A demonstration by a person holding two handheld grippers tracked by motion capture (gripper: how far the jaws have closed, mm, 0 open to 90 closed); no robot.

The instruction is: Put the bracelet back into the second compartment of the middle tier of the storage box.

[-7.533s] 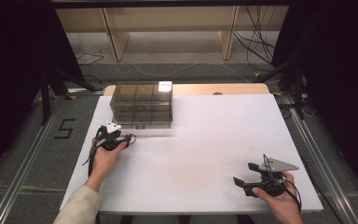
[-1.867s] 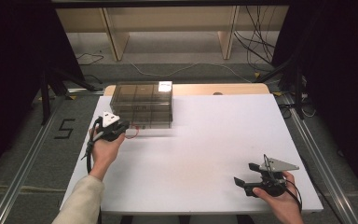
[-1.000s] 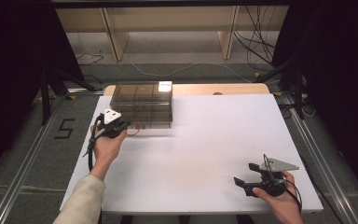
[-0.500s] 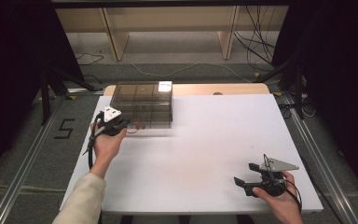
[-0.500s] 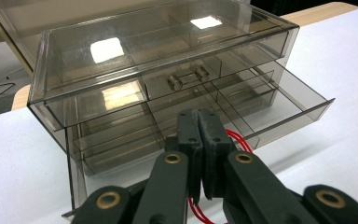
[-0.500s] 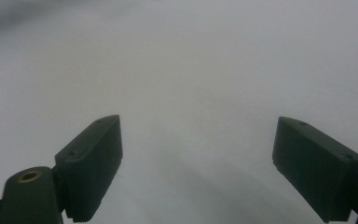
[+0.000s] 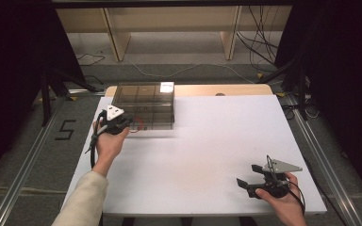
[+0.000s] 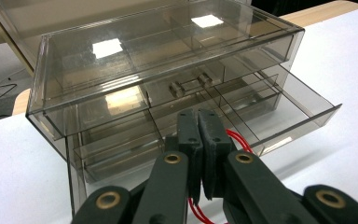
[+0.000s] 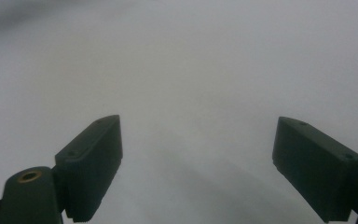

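Note:
A smoky clear plastic drawer box (image 7: 143,104) stands at the back left of the white table (image 7: 207,141). In the left gripper view one lower drawer (image 8: 303,116) of the box (image 8: 168,70) is pulled out, and it looks empty. My left gripper (image 7: 126,123) is held just in front of the box's left part. It (image 8: 198,116) is shut on a thin red wire (image 8: 237,138), whose loops show beside and below the pads. My right gripper (image 7: 246,178) rests near the front right edge, and its jaws (image 9: 209,154) stand wide open over bare table.
A wooden board edge (image 7: 217,89) runs behind the white tabletop. Metal rails (image 7: 33,155) and dark floor flank the table, with a "5" mark (image 7: 66,129) on the left. Cables (image 7: 264,56) lie on the floor behind.
Since the oldest frame my left gripper has moved away from the person, up to the drawer box; over the last second it barely shifted. The right gripper has kept still.

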